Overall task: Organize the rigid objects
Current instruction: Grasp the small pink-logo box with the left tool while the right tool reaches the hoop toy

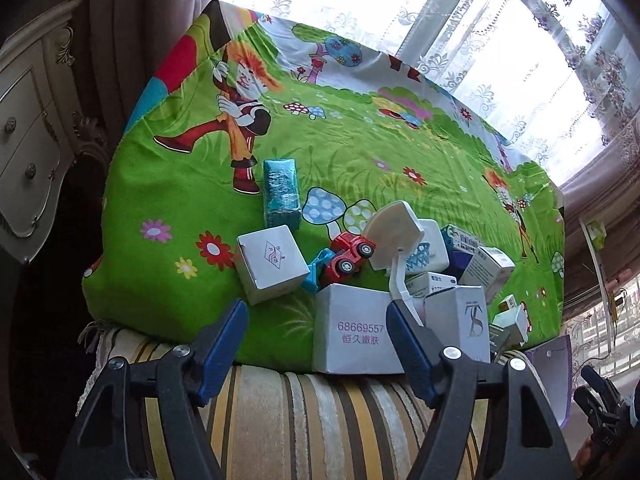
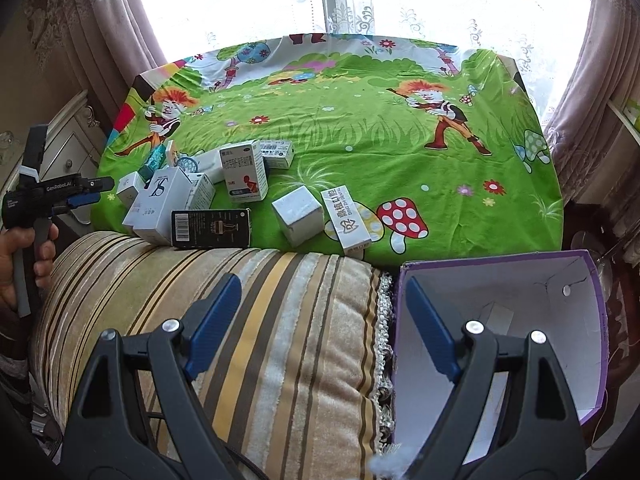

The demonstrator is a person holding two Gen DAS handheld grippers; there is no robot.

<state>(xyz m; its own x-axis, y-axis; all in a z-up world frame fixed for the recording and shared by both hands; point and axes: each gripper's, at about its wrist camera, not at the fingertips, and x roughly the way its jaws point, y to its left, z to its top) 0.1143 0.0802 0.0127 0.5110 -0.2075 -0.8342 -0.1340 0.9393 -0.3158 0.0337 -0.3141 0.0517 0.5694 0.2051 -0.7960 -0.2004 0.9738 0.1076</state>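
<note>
A jumble of small boxes lies on the green cartoon cloth (image 1: 192, 184). Nearest is a white box with pink digits (image 1: 352, 328); my left gripper (image 1: 316, 312) stands open just in front of it, its pads not pressing on it. Behind lie a white cube box (image 1: 272, 264), a teal packet (image 1: 280, 192), a red toy car (image 1: 348, 256) and a white toy hoop (image 1: 394, 236). My right gripper (image 2: 322, 284) is open and holds nothing, above the striped cushion (image 2: 260, 320). Ahead of it sit a black barcode box (image 2: 210, 228), a white cube (image 2: 298, 210) and a white lettered box (image 2: 348, 220).
An open purple carton (image 2: 580, 288) with white inside walls stands to the right of the cushion, under my right finger. A hand holds the left gripper (image 2: 98, 192) at the far left. A cream dresser (image 1: 28, 140) and curtains flank the cloth; a bright window is behind.
</note>
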